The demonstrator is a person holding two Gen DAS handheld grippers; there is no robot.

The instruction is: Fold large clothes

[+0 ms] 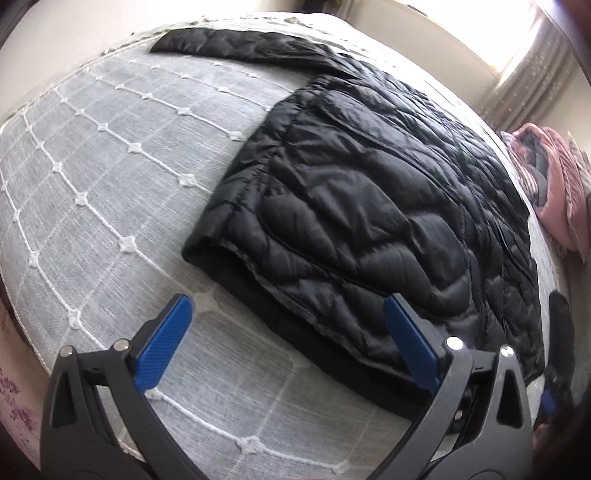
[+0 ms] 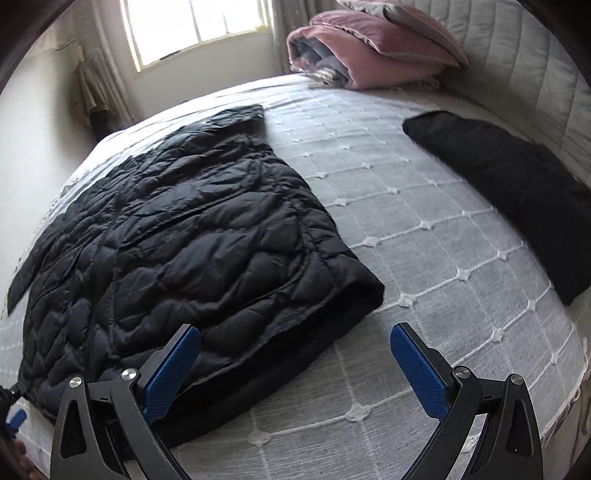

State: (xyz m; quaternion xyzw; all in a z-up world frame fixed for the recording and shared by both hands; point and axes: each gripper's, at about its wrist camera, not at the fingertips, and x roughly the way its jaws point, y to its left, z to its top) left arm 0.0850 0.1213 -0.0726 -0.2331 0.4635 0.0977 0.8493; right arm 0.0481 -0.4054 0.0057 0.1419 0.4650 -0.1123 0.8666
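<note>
A black quilted puffer jacket (image 1: 369,206) (image 2: 177,251) lies flat on the bed, one side laid over its body. One sleeve (image 1: 229,44) (image 2: 236,114) stretches away toward the far edge. My left gripper (image 1: 288,301) is open just above the near hem, its right blue pad (image 1: 410,343) over the fabric and its left pad over the bedspread. My right gripper (image 2: 295,330) is open too, hovering at the jacket's near right corner (image 2: 354,284), left pad (image 2: 173,369) over the jacket. Neither holds anything.
A grey-white bedspread (image 1: 110,166) (image 2: 424,258) with a knotted grid covers the bed. A folded pink blanket (image 2: 369,48) (image 1: 554,184) lies by the padded headboard (image 2: 517,55). A dark folded item (image 2: 498,184) lies at right. A window (image 2: 195,26) is behind the bed.
</note>
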